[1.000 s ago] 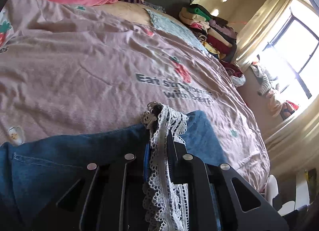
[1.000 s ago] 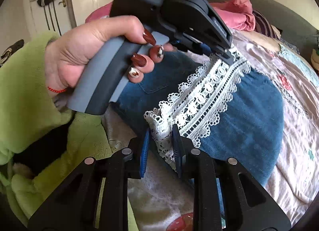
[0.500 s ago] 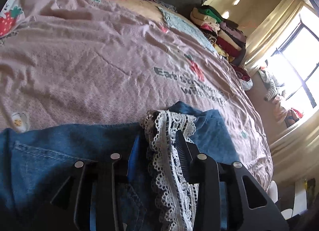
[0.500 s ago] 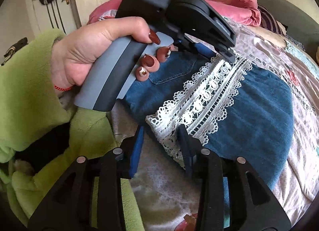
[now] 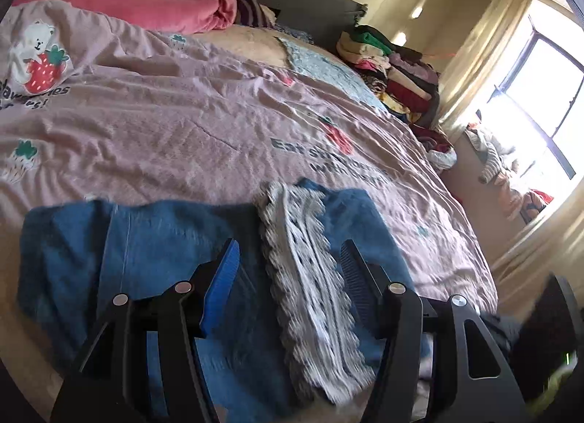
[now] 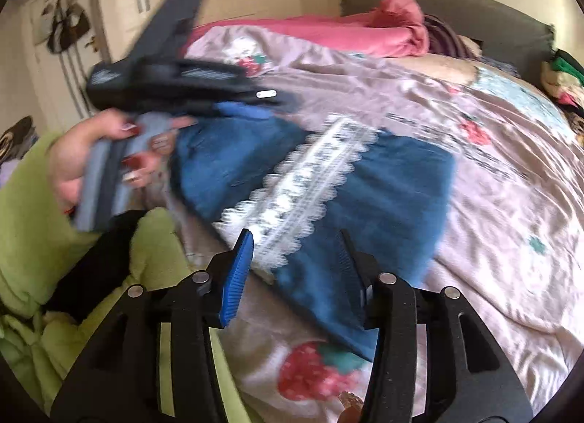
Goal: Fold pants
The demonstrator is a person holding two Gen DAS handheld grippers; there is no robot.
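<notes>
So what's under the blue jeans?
The jeans lie on the pink strawberry bedspread, which shows all around them. A white lace strip lies on top. Whatever is directly beneath the denim is covered, so I can't tell more.

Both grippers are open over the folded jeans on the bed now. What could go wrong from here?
1. The lace trim lies loose on top of the jeans; the open left gripper straddles it and might snag it.
2. The jeans sit near the bed's edge, by the green sleeve, so a bump could undo the fold.
3. The bedspread is wrinkled; the right gripper might catch it at the next pinch.
</notes>
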